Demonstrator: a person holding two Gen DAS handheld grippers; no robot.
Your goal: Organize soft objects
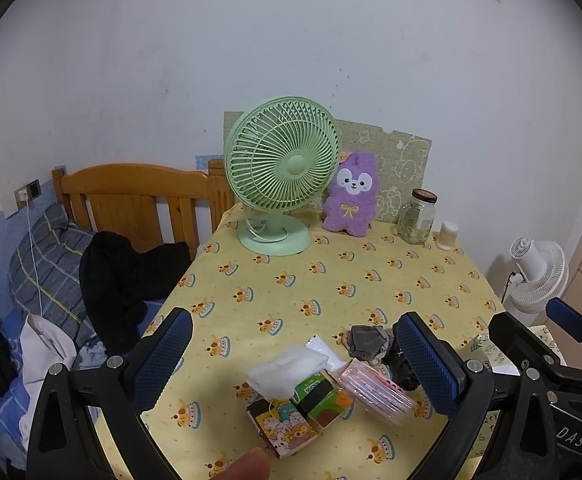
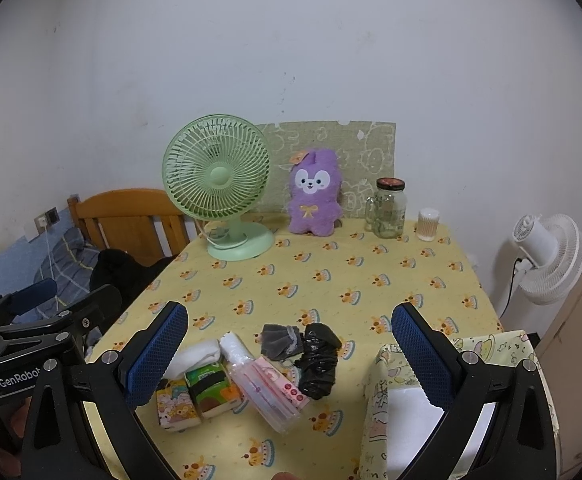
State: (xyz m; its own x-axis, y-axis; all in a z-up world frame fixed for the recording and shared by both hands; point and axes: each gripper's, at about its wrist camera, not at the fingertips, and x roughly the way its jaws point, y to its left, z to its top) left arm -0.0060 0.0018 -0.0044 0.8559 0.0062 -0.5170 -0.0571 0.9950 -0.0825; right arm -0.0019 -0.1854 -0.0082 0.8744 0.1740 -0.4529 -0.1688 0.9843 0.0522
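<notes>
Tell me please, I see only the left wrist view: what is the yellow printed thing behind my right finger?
Observer: It is an open fabric bin with a cartoon print. The right wrist view shows its white lining.
Operator: Is something already inside it?
Observer: One finger of the right gripper hides part of the bin. In the part that shows, I see nothing.
Operator: And the black thing half hidden by my finger?
Observer: That is a crumpled black plastic bag. It lies right beside the grey cloth and apart from the bin.
</notes>
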